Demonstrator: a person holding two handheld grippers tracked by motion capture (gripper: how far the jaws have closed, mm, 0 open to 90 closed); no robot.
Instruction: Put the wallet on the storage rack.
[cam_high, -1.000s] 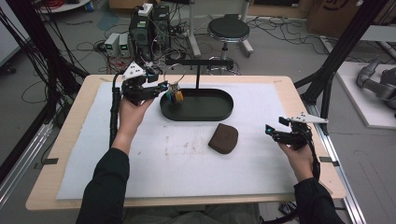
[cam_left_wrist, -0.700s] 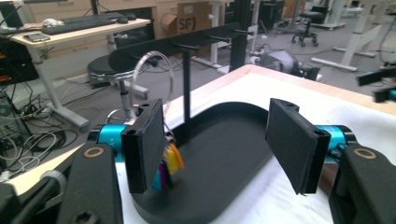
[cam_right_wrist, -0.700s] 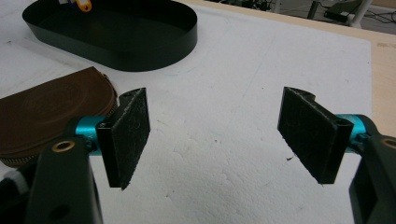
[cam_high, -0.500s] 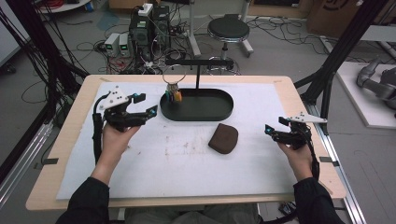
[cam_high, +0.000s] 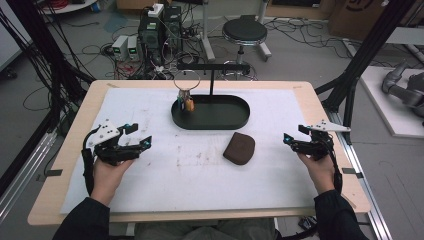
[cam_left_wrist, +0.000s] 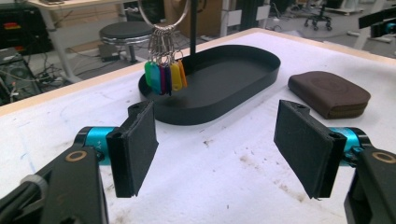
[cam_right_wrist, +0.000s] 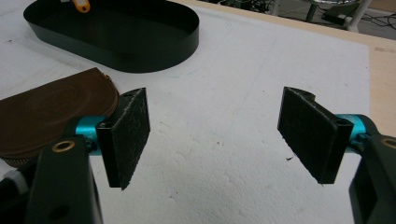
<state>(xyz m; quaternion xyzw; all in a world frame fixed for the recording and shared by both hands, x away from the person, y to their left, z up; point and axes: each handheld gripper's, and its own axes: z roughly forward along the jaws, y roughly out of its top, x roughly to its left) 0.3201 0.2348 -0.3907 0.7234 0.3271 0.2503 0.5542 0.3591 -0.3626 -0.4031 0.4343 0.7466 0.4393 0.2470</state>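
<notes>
Left tool (cam_high: 141, 143) jaws just opened wide, empty; keys (cam_high: 186, 101) hang ahead-right on stand; right tool (cam_high: 295, 141) open, nearer pouch (cam_high: 239, 148).

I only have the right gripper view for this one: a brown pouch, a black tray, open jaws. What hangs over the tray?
Observer: A key ring with coloured tags hangs from a black stand in the tray.
Operator: Is the left gripper holding it?
Observer: No. The left gripper is apart from the tray, its jaws just opened, nothing between them.
Operator: And the pouch?
Observer: The brown pouch lies closed beside the tray.
</notes>
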